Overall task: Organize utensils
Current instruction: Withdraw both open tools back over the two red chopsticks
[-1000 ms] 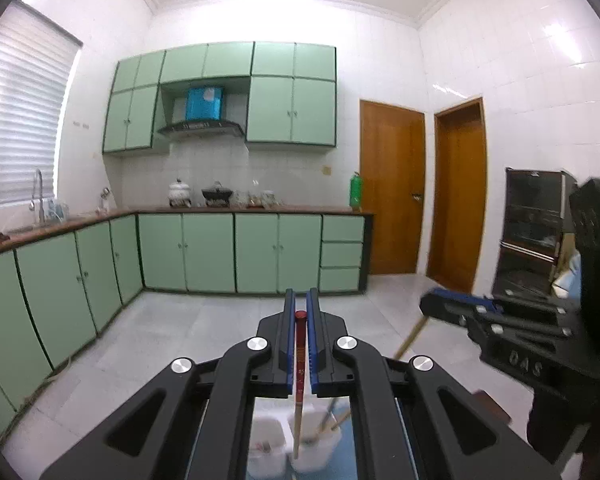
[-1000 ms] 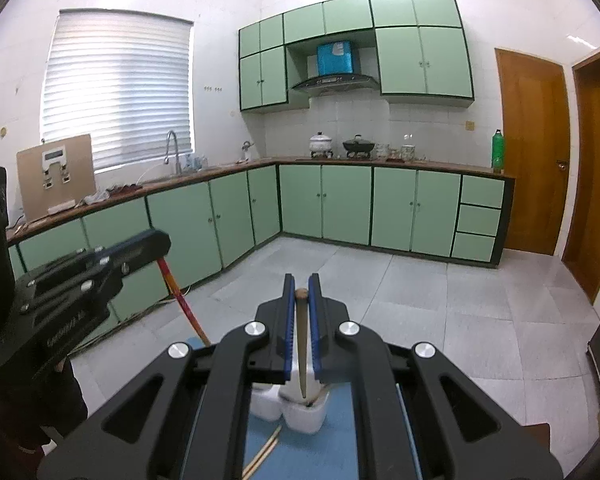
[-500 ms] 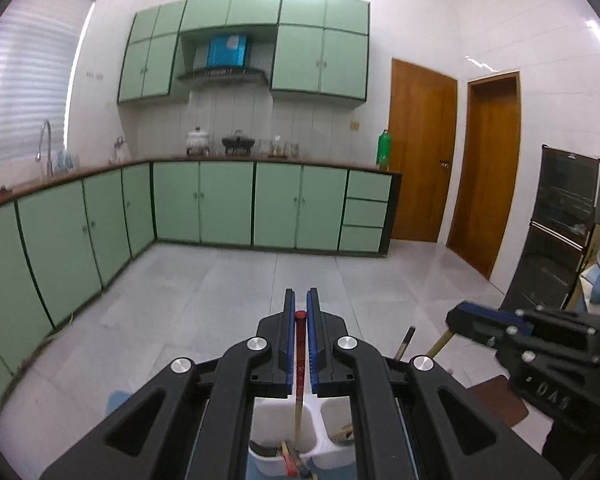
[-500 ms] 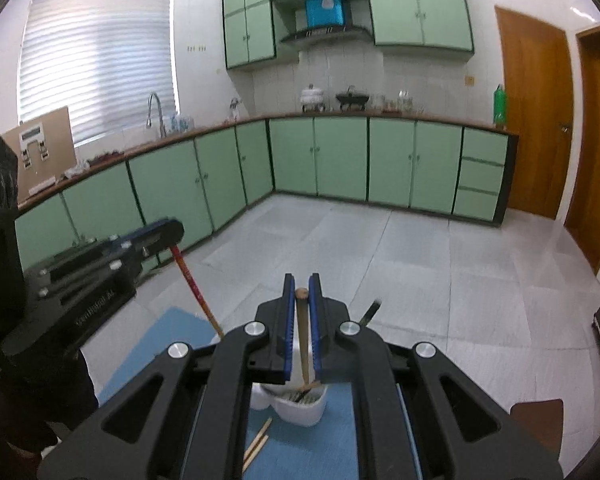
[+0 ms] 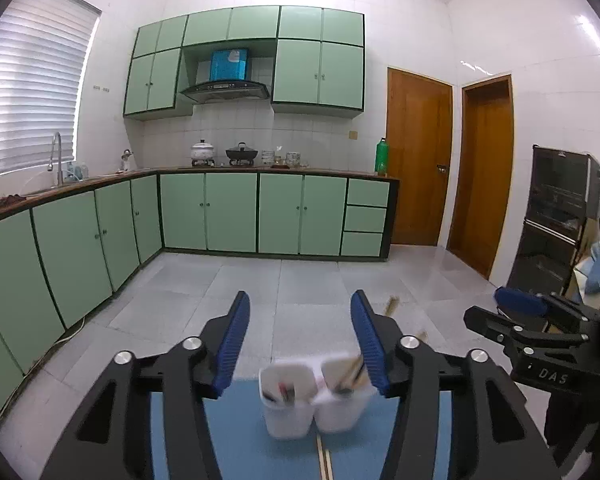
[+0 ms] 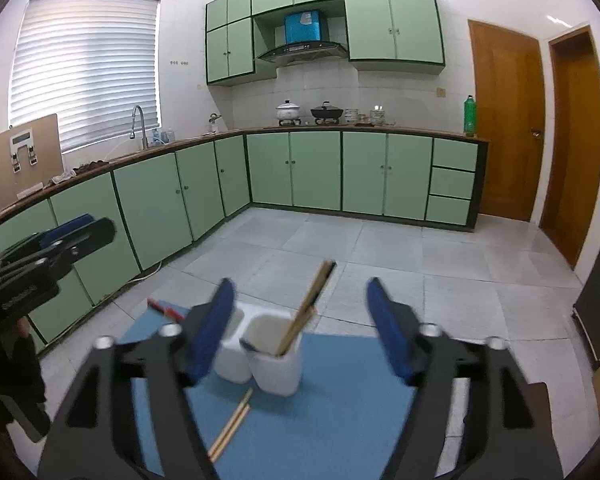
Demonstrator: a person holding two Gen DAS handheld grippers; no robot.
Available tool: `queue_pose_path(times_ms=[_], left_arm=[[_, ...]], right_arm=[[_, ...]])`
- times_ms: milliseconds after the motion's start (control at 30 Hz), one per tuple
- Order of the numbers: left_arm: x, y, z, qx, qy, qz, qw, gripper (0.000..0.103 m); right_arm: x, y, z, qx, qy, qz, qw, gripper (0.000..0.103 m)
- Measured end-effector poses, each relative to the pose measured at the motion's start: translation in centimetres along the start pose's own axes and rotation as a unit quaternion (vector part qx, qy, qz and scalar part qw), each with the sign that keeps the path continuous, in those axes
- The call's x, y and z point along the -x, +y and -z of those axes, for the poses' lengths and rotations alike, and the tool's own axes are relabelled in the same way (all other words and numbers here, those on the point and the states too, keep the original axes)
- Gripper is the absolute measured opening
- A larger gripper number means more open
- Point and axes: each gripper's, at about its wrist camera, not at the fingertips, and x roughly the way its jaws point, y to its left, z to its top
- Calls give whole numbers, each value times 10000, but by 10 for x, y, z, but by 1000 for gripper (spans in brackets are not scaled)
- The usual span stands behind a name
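Both my tools, left [image 5: 296,342] and right [image 6: 302,326], gape empty over the part-filled cups [image 6: 276,354]; two chopsticks [image 6: 231,426] remain on the mat [image 6: 340,412]

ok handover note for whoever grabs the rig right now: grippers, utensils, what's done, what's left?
Left gripper: open, empty, above the two white cups.
Right gripper: open, empty, above the same cups.
Left cup: holds red-ended chopsticks.
Right cup: wooden chopsticks leaning in it.
Both cups stand side by side on the blue mat.
Done: chopsticks of both colours sit in separate cups.
Left: a wooden pair lies on the mat in front of the cups; a red stick lies at the mat's far-left edge. Probably cup those next.
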Motion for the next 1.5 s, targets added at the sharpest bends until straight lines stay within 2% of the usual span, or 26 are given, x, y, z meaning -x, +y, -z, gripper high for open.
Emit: queue_pose_path(times_ms=[67,133,367,500,700,967,1367,1500], left_arm=[[16,0,20,91,89,39,9999,63],[25,1,41,139,228,-5,9996,65],[40,12,124,336,924,-170,9950,73],[37,22,173,359,1468,-359,9879,73],[38,32,230,452,2092,-536,9754,73],[43,35,266,373,2500,-629,9655,73],[55,60,282,446,2789,-836,9556,73],[60,63,283,385,2818,-878,9547,73]], right_arm=[[12,-1,17,2,-5,9,10000,79],[22,-1,37,-43,47,14,10000,87],[40,4,118,-292,466,115,9984,93],[36,14,166,-415,911,142,9949,94],[27,36,213,-593,1426,106,9879,94],[17,79,243,-424,1796,-16,9828,93],[4,125,251,-71,2109,-59,9775,93],[-2,133,252,-32,2215,-42,9751,83]])
